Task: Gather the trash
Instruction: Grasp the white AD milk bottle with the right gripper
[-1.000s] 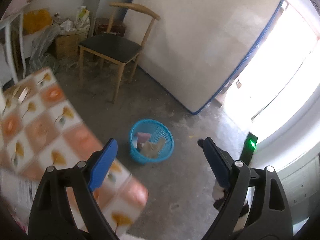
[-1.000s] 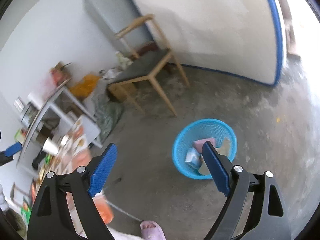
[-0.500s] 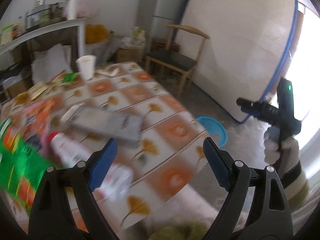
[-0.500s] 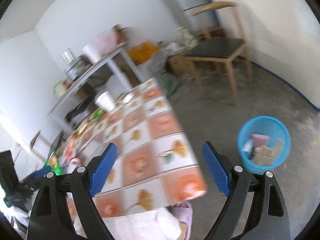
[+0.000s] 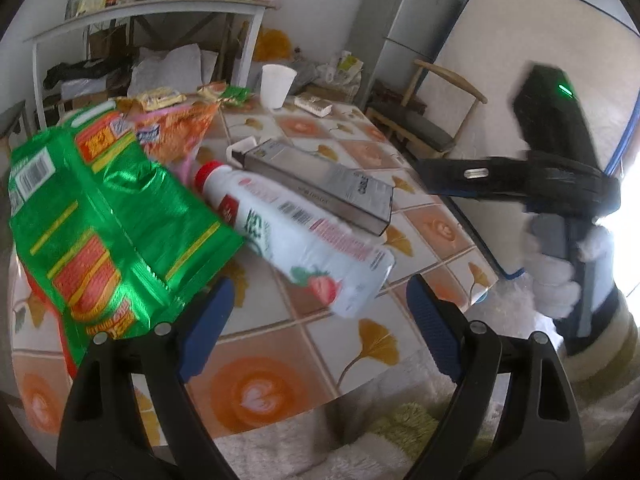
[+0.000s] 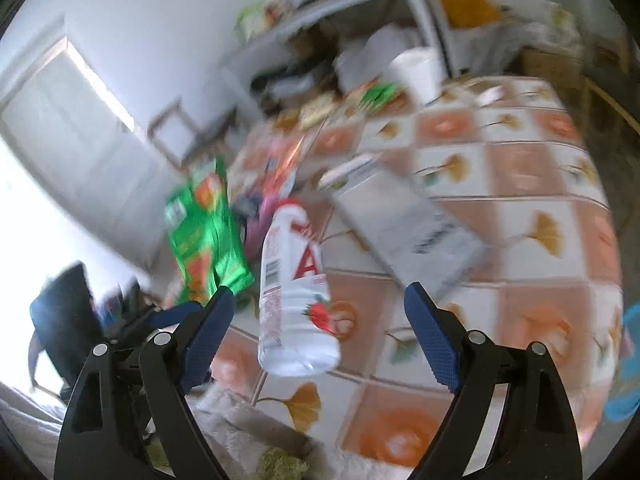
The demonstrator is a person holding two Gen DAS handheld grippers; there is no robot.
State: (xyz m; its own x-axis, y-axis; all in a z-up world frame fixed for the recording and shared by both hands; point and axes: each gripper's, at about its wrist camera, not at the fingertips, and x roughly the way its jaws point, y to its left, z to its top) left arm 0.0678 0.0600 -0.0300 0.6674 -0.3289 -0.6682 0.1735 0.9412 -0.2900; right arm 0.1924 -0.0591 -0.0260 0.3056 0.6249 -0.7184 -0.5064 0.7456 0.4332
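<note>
Swung both hand-held grippers off the bin, open and empty (finally); left hand-held gripper (image 5: pixel 316 320) and right hand-held gripper (image 6: pixel 318 324) now face the surface (image 5: pixel 432 224), bottle (image 5: pixel 296 236) at 12 o'clock, next pick.

table covered by tiled-pattern cloth with orange squares and yellow ginkgo leaves (image 5: pixel 424 220) | wooden chair with dark seat (image 5: pixel 430 130) set beside table | grey refrigerator (image 5: pixel 404 28) stood against wall | white mattress with blue edging (image 5: pixel 532 56) leaned upright | white shelf table (image 5: pixel 148 12) loaded with containers
</note>
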